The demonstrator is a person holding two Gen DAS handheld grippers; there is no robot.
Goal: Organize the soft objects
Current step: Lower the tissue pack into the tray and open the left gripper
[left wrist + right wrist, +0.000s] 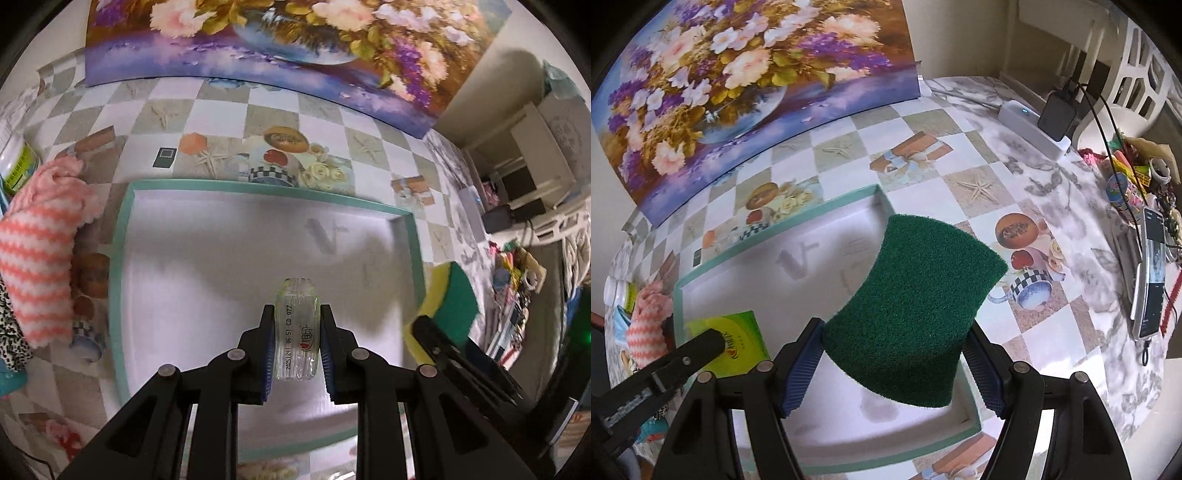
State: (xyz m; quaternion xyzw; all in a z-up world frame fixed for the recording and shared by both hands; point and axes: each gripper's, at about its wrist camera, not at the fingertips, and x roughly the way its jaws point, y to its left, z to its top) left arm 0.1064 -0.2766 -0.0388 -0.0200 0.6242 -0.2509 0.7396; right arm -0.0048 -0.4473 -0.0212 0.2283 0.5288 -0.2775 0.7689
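Note:
My left gripper (pixel 297 332) is shut on a small green tissue pack (pixel 296 332) and holds it above the white floor of a teal-rimmed box lid (pixel 122 229). The pack shows as a green packet in the right wrist view (pixel 738 341). My right gripper (pixel 894 354) is shut on a green and yellow sponge (pixel 912 314), held over the lid's right edge (pixel 971 410); the sponge also shows in the left wrist view (pixel 448 308). A pink-and-white striped fluffy cloth (pixel 40 251) lies left of the lid.
A flower painting (pixel 258 55) stands at the back of the checked tablecloth (pixel 221 110). A white-and-green jar (pixel 16 162) sits far left. A power strip (pixel 1034 129), a phone (pixel 1150 273) and clutter (pixel 1126 173) lie at the right.

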